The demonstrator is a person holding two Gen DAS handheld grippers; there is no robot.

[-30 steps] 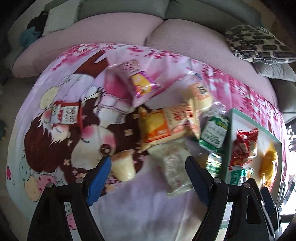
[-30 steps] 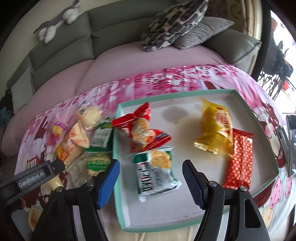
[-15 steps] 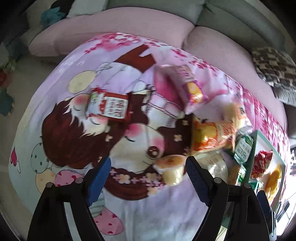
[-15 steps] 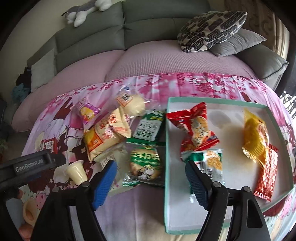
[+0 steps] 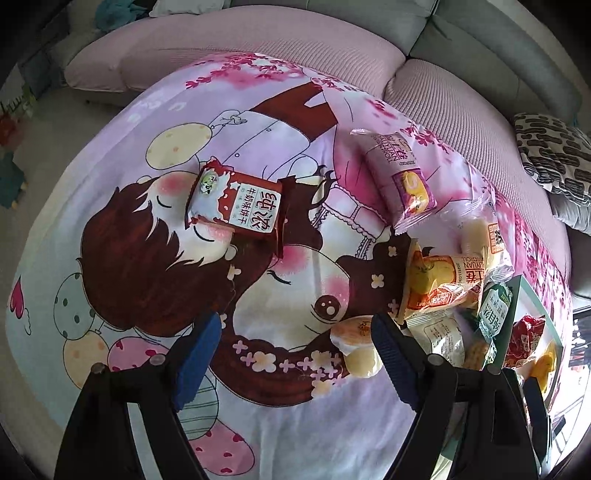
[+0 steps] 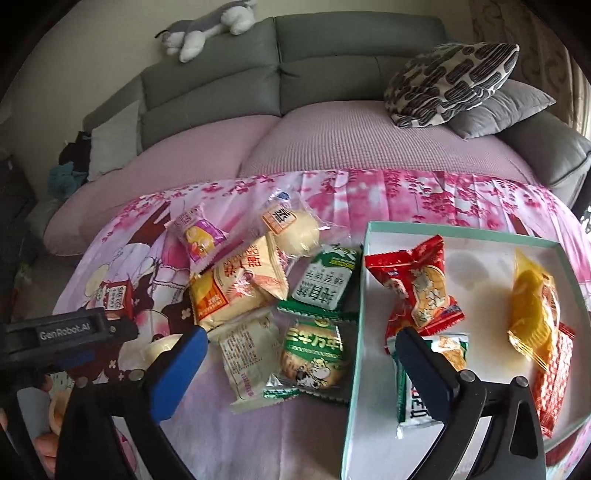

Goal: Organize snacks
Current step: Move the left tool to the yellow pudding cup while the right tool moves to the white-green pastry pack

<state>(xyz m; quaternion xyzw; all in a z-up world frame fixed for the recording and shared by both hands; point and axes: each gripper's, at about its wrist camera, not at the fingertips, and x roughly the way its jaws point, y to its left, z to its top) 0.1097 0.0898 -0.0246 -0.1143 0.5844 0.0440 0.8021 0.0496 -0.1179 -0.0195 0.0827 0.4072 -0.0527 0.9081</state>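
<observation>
My left gripper (image 5: 295, 332) is open and empty above the cartoon blanket (image 5: 258, 424). A red milk-biscuit pack (image 5: 236, 205) lies ahead of it, a small pudding cup (image 5: 356, 345) by its right finger. My right gripper (image 6: 299, 354) is open and empty over a green cracker pack (image 6: 314, 354) beside the teal tray (image 6: 360, 295). The tray holds a red pack (image 6: 413, 288), a yellow pack (image 6: 532, 310), a red-checked pack (image 6: 554, 373) and a green-white pack (image 6: 417, 398). Loose on the blanket: an orange bread pack (image 6: 232, 291), a bun (image 6: 295, 230), a purple pack (image 6: 199, 234), a green pack (image 6: 327, 282).
A grey sofa (image 6: 332, 62) with pink seat cushions (image 6: 332, 144) stands behind the blanket. A patterned pillow (image 6: 450, 81) lies at the right, a plush toy (image 6: 207, 29) on the backrest. The left gripper's body (image 6: 66, 332) shows at the right wrist view's left edge.
My left gripper has swung left, from the snack pile toward the red milk-biscuit pack. My right gripper has moved left, from over the tray to the loose snacks beside it.
</observation>
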